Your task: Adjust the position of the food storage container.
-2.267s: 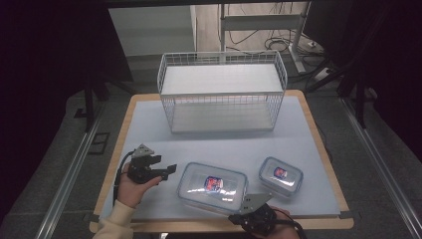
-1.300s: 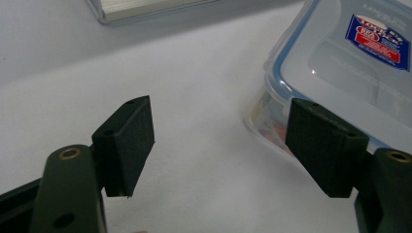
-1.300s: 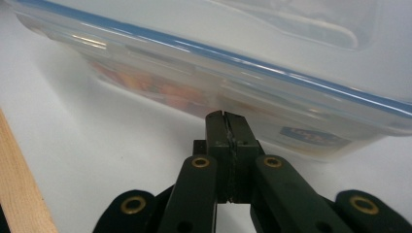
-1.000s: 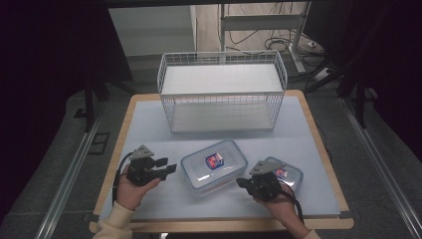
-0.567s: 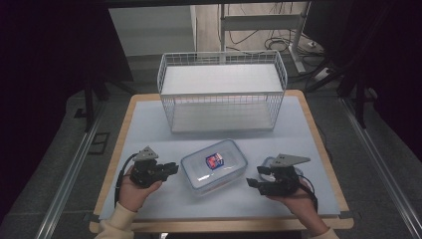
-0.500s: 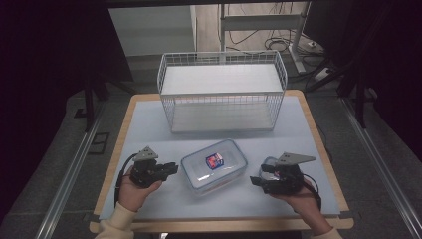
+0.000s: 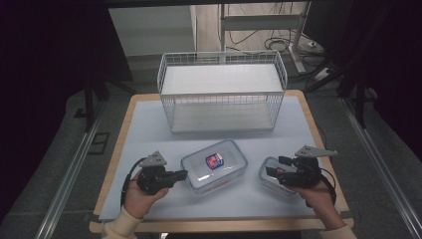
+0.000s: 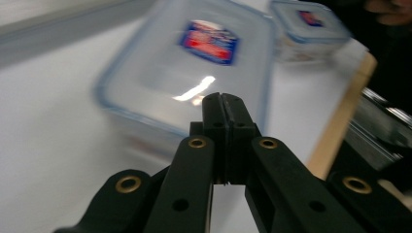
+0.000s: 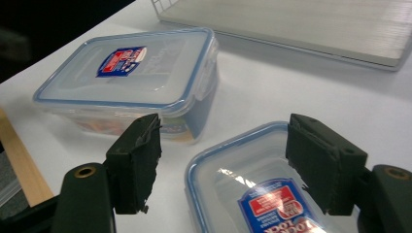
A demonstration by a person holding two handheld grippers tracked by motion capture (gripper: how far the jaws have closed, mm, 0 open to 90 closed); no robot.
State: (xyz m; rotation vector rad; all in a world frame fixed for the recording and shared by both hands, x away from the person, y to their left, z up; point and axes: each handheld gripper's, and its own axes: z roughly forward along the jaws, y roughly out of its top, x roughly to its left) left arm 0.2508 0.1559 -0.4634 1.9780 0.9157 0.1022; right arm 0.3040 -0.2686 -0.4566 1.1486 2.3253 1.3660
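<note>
Clear plastic large box point(image 7: 214, 165) mid-table; left gripper point(image 8: 224, 104) pinched empty, seemingly touching it; right gripper point(image 9: 221, 165) jaws just opened, wide over small box point(image 9: 252, 194).

The large container point(image 7: 214, 165) beside the wire basket point(image 7: 222, 91) is clear glossy plastic with a blue-rimmed lid and a shiny red-and-blue paper label. The small container point(image 9: 252, 194) looks the same. The basket is thin white-coated metal wire. The table point(image 7: 149, 129) has a matt pale top and wood edging. Both grippers' jaws are matt black plastic with brass-coloured rivets.
</note>
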